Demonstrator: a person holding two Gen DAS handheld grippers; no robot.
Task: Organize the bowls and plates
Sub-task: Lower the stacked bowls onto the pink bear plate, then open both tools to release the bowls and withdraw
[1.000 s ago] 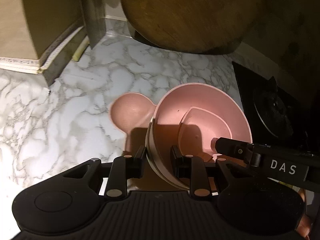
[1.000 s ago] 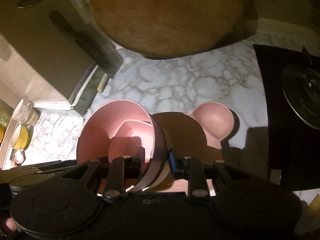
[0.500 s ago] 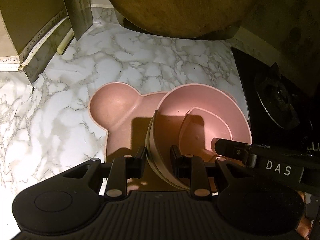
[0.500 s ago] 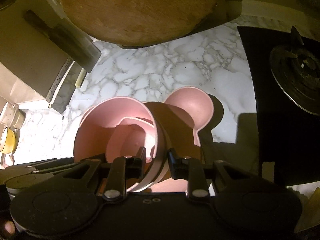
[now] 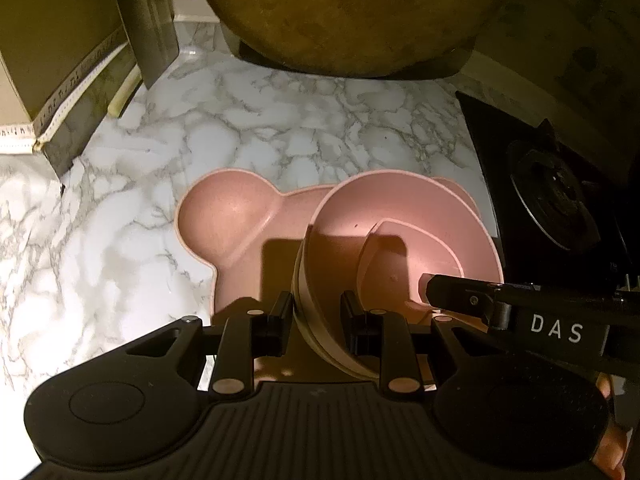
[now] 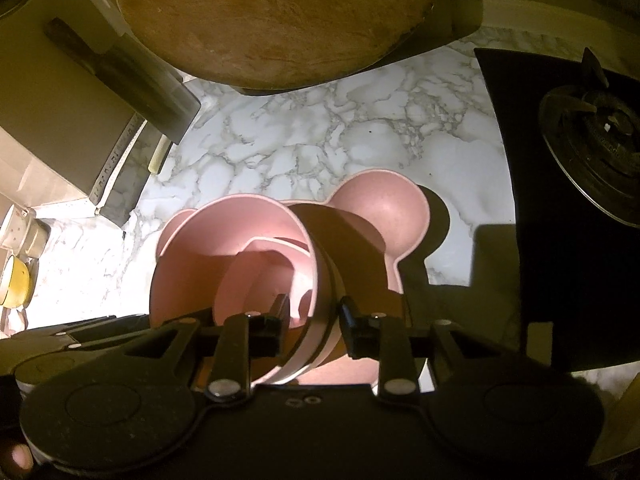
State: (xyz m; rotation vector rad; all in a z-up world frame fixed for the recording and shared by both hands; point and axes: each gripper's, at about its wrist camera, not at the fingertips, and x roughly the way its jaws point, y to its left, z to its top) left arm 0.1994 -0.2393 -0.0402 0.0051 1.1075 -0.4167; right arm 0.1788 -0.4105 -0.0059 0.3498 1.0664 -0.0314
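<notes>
Our left gripper (image 5: 316,314) and right gripper (image 6: 313,322) both clamp the pink bowl (image 5: 404,216) rim; it hides most of the bear-shaped plate (image 5: 224,216).

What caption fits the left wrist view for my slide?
Left gripper and right gripper clamp opposite rims of nested pink bowls above a bear-shaped pink plate.

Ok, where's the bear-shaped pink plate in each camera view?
Left wrist: bear-shaped plate left of centre, under the bowl stack.
Right wrist: plate right of centre, behind the stack.
Shared landmark: round wooden board along the top of both.
</notes>
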